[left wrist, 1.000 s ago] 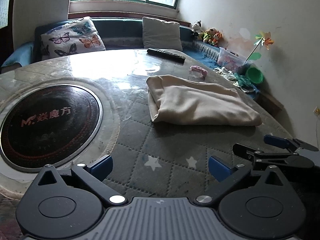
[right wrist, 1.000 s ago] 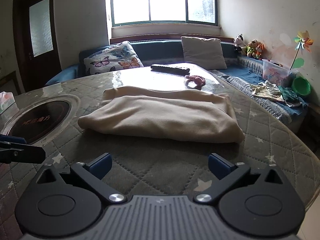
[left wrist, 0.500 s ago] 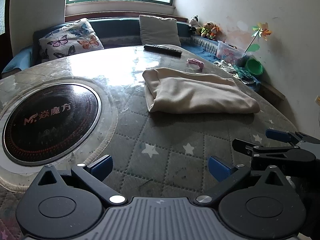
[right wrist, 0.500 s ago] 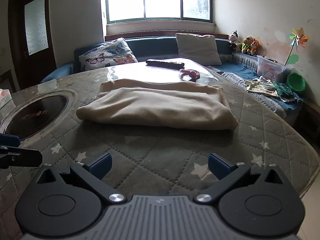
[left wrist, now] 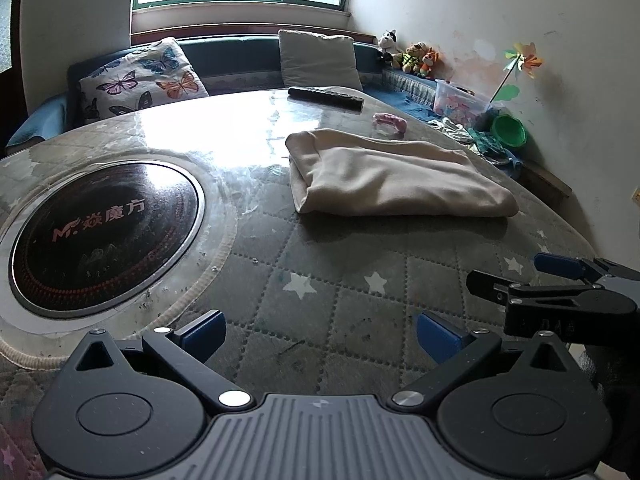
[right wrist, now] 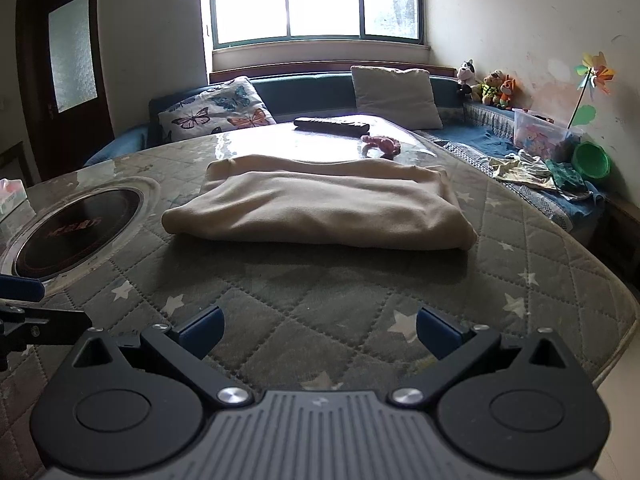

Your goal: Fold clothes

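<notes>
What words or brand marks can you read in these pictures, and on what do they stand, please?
"M 焱魔方", red, on the black round cooktop set into the table.
The same print in the right wrist view: too blurred to read.
No other text is legible.

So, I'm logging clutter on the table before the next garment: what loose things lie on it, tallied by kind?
Folded cream fabric garment: 1
Long black remote control: 1
Small pink curled item: 1
Tissue box at the table's left edge: 1
Total: 4
</notes>
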The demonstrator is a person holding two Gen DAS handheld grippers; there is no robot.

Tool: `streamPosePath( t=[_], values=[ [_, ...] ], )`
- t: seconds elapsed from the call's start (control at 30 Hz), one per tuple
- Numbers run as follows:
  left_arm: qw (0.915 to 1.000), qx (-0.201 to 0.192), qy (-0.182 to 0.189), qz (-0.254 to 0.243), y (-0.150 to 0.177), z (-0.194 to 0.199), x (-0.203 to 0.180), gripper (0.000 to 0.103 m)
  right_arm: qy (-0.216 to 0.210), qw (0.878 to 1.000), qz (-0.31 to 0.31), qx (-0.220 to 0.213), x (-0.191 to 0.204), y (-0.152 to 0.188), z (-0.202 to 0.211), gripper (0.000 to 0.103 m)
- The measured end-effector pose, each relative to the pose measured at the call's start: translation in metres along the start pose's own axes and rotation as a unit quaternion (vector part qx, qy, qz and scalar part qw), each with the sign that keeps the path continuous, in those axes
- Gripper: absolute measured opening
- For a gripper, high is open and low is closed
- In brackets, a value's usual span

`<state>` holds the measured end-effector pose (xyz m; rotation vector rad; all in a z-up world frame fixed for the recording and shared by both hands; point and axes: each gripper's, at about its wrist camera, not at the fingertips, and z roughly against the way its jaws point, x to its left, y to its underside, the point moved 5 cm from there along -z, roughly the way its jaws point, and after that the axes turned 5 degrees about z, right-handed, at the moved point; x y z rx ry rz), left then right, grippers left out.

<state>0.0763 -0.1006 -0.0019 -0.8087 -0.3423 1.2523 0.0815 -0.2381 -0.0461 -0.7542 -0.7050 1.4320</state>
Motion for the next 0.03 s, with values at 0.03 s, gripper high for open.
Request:
streamPosePath(
  t=[0.03],
  values=[
    [1.0000,0.002,0.001,-0.001,0.0006,-0.0004,-0.0004,0.103,0.000,1.000,0.000,0.000,-0.0002,-0.0003,-0.0002,0.103]
  ],
)
